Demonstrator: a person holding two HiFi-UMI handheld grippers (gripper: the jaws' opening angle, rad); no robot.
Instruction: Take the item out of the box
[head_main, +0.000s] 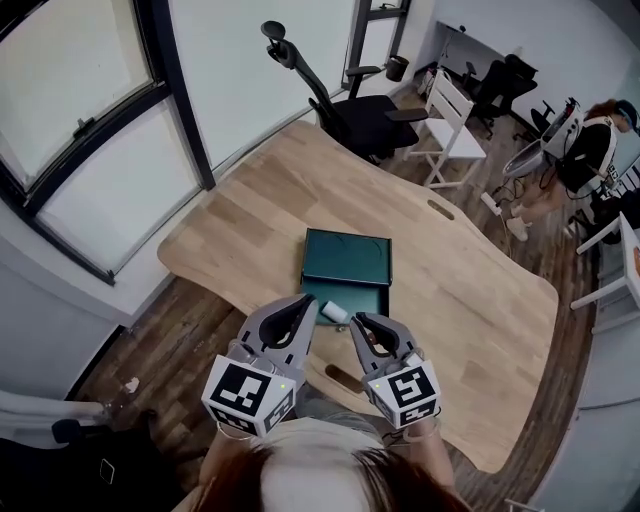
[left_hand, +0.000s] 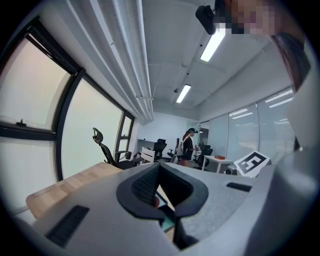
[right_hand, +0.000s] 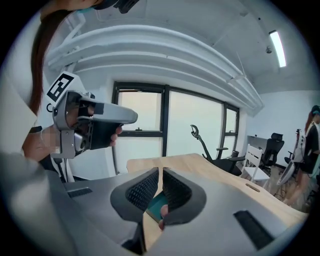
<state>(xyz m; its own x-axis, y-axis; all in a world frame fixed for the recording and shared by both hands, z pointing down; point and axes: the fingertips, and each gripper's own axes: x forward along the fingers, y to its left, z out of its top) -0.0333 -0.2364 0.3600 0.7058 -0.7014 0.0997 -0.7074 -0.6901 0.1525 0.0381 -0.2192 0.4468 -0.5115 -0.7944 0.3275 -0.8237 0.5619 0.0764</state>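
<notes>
We hold both grippers low over the near edge of the table (head_main: 480, 300), and the green box (head_main: 345, 255) lies straight ahead at 12 o'clock, its long side running from 9 to 3. Its near part stands open toward us, and the item (head_main: 336, 313), small and pale, sits there at the box's 6 o'clock edge. In the head view it shows between our two tips: at about 2 o'clock from the left gripper (head_main: 307, 304) and at about 11 o'clock from the right gripper (head_main: 358, 323), close to both, so we judge neither clearly nearer. How high the tips ride above it we cannot tell. The item looks to lie roughly across us, but it is too small to be sure of its long axis. The left gripper's (left_hand: 159, 167) jaws are pressed together at the tips with nothing between them, and the right gripper's (right_hand: 161, 172) jaws are likewise pressed together and empty. We judge that either one must spread its jaws first, then reach forward and down a little toward the box's open edge.
</notes>
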